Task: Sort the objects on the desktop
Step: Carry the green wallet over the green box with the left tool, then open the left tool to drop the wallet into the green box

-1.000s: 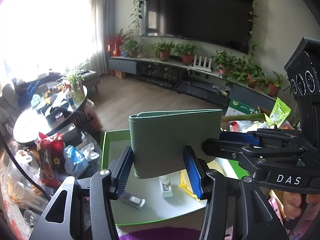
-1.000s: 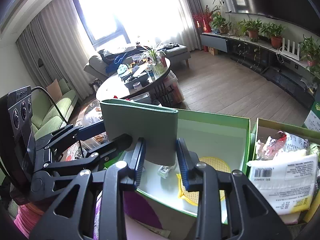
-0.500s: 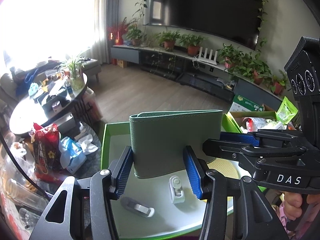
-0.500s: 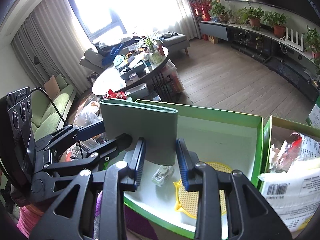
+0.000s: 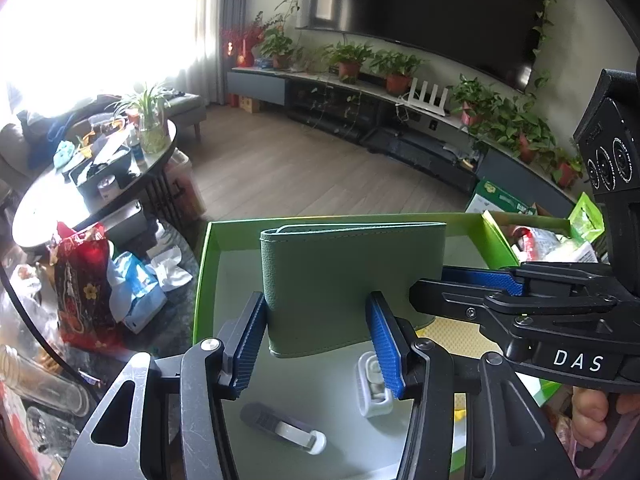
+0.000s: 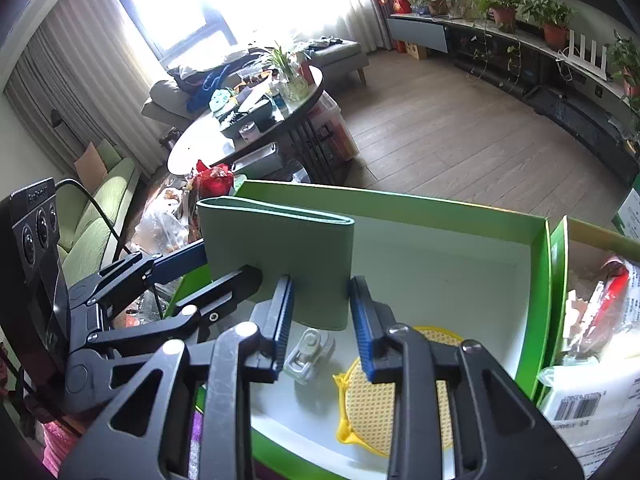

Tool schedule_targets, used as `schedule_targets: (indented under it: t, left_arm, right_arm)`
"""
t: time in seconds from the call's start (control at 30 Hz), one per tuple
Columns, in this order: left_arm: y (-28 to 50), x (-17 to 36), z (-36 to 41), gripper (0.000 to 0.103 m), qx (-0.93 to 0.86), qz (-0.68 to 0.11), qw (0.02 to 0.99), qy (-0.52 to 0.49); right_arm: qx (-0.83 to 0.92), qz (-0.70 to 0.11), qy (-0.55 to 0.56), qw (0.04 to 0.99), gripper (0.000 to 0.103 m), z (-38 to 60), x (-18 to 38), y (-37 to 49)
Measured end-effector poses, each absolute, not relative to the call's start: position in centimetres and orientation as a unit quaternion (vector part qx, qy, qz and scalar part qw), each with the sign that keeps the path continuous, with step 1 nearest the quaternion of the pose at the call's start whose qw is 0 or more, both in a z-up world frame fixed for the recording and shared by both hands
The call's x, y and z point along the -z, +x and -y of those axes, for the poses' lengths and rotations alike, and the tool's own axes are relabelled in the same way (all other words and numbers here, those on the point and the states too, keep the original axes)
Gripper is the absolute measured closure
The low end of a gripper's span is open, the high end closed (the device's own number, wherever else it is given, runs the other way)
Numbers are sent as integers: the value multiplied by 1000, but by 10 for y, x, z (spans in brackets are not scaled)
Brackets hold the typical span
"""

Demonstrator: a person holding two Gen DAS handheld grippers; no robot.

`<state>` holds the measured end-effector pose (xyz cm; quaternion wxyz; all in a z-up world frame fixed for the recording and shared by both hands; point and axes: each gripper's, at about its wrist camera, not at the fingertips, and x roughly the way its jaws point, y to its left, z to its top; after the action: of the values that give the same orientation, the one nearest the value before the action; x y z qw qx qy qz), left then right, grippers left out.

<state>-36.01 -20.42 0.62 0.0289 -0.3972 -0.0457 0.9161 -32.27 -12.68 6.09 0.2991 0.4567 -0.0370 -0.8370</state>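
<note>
A green wallet (image 5: 352, 284) is held upright above the green-rimmed box (image 5: 204, 280). My left gripper (image 5: 316, 332) is shut on its left end. My right gripper (image 6: 320, 312) is shut on its right end; its fingers (image 5: 476, 280) reach in from the right in the left wrist view. The wallet (image 6: 276, 260) also shows in the right wrist view, with my left gripper's fingers (image 6: 180, 264) coming from the left. On the box's white floor lie a white clip (image 5: 374, 384), a grey and white stick (image 5: 280, 428) and a yellow mesh disc (image 6: 396, 392).
A second open box (image 6: 600, 320) of packaged snacks stands right of the green box (image 6: 540, 280). A red snack bag (image 5: 82, 284) and blue packets (image 5: 136, 292) lie to the left. A cluttered round table (image 6: 248, 120) stands beyond.
Both grippers have carried the wallet forward and lower over the green box; the clip, stick and disc now show closer beneath it. The grip on the wallet is unchanged.
</note>
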Motion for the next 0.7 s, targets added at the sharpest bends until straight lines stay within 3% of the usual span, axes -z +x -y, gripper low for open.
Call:
schedule_targets:
  t: [0.07,0.2,0.6,0.7]
  left_arm:
    - [-361,-5,206,52,-916,46,26,-398]
    - [-366,-2,203,64,-916,29,18,-400]
    - [-363,6,199,64,-911,6,4,-413]
    - [-358,0,195,57,-914,-10,-7,-406]
  right_arm:
    - [837,38,458,297,73,129,-59,-324]
    - [835,47,460,299,77,134,-56,-326]
    - [834,41,472,283,76,137,-57,-318]
    - [836,38,473,276,76,134,-61,-312]
